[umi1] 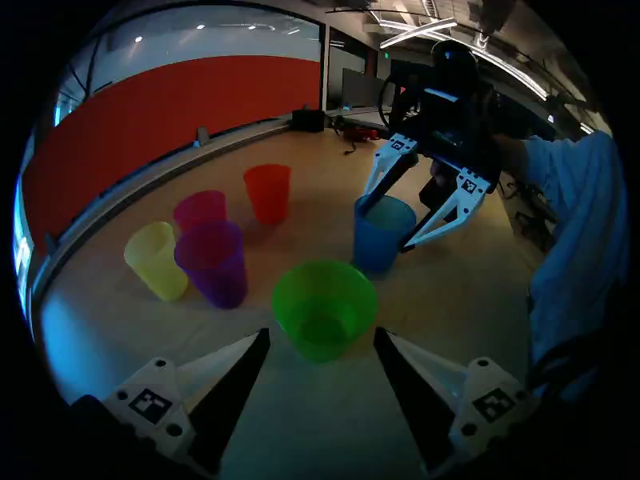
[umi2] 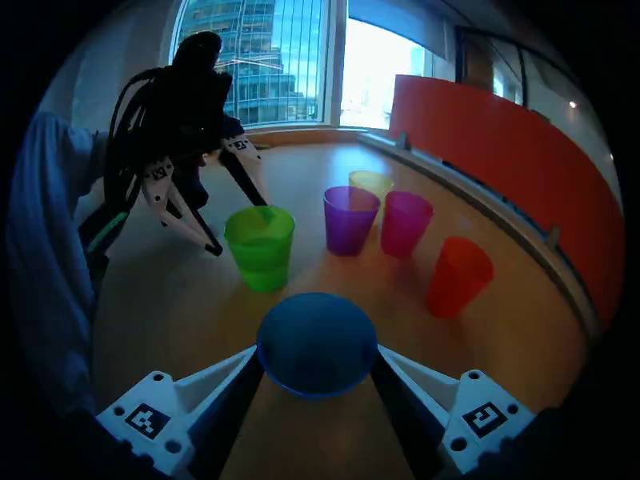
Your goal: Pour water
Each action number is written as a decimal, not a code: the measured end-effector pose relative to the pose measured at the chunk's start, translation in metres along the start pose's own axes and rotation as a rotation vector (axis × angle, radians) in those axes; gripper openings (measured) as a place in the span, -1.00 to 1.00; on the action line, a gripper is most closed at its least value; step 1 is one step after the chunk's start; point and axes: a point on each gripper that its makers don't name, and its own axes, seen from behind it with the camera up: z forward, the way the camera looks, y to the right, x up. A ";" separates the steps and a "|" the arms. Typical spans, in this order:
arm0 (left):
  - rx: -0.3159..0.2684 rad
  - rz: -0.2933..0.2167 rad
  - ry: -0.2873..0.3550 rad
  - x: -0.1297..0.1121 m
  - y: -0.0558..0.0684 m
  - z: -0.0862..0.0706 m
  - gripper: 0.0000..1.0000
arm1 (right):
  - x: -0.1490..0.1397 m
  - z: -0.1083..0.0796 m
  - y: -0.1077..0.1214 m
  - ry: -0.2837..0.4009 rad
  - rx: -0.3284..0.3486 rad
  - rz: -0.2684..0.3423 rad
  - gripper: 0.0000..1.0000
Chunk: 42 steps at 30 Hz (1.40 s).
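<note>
A green cup (umi1: 324,308) stands upright on the wooden table between the fingertips of my left gripper (umi1: 322,331). The fingers flank it with a slim gap on each side, so the gripper is open. In the right gripper view the same green cup (umi2: 260,248) sits between that gripper's spread fingers (umi2: 214,248). My right gripper (umi2: 317,352) is shut on a blue cup (umi2: 316,342), both fingers against its sides. From the left gripper view the blue cup (umi1: 382,234) stands on the table inside the right gripper (umi1: 386,228). Whether any cup contains water I cannot tell.
Other cups stand grouped on the table: yellow (umi1: 156,260), purple (umi1: 214,262), magenta (umi1: 200,210) and orange-red (umi1: 268,192). A person's blue sleeve (umi1: 580,240) is on the right. A red wall panel (umi1: 160,112) runs along the table's far edge.
</note>
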 end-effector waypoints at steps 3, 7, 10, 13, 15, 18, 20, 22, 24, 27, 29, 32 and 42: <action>0.001 0.000 0.000 0.000 0.001 -0.001 0.94 | -0.001 0.000 0.001 0.000 -0.008 0.005 0.85; 0.004 0.003 0.001 0.000 0.003 -0.004 0.94 | -0.003 -0.002 0.002 -0.003 -0.019 0.010 1.00; 0.011 0.003 0.003 -0.001 0.004 -0.007 0.94 | -0.004 -0.006 -0.001 -0.002 -0.021 0.013 1.00; 0.025 -0.002 0.008 -0.002 0.004 -0.012 0.94 | -0.005 -0.012 -0.004 0.004 -0.025 0.020 0.99; 0.036 -0.008 0.014 -0.003 0.003 -0.016 0.94 | -0.007 -0.017 -0.005 0.007 -0.032 0.025 1.00; 0.056 -0.018 0.031 -0.002 0.003 -0.022 0.94 | -0.011 -0.025 -0.006 0.009 -0.048 0.036 1.00; 0.073 -0.025 0.048 -0.001 0.003 -0.026 0.94 | -0.014 -0.031 -0.006 0.011 -0.060 0.048 1.00; 0.090 -0.032 0.065 0.000 0.002 -0.030 0.94 | -0.016 -0.036 -0.006 0.016 -0.075 0.060 1.00; 0.110 -0.040 0.083 0.002 0.001 -0.035 0.94 | -0.018 -0.043 -0.005 0.025 -0.094 0.074 1.00; 0.139 -0.053 0.107 0.004 -0.001 -0.042 0.94 | -0.020 -0.054 -0.004 0.041 -0.126 0.095 1.00; 0.161 -0.060 0.126 0.005 -0.003 -0.047 0.94 | -0.021 -0.061 -0.003 0.055 -0.150 0.112 1.00; 0.205 -0.075 0.155 0.006 -0.007 -0.055 0.94 | -0.023 -0.072 -0.001 0.076 -0.190 0.141 1.00; 0.380 -0.178 0.274 0.005 -0.032 -0.082 0.94 | -0.013 -0.104 0.021 0.194 -0.358 0.247 1.00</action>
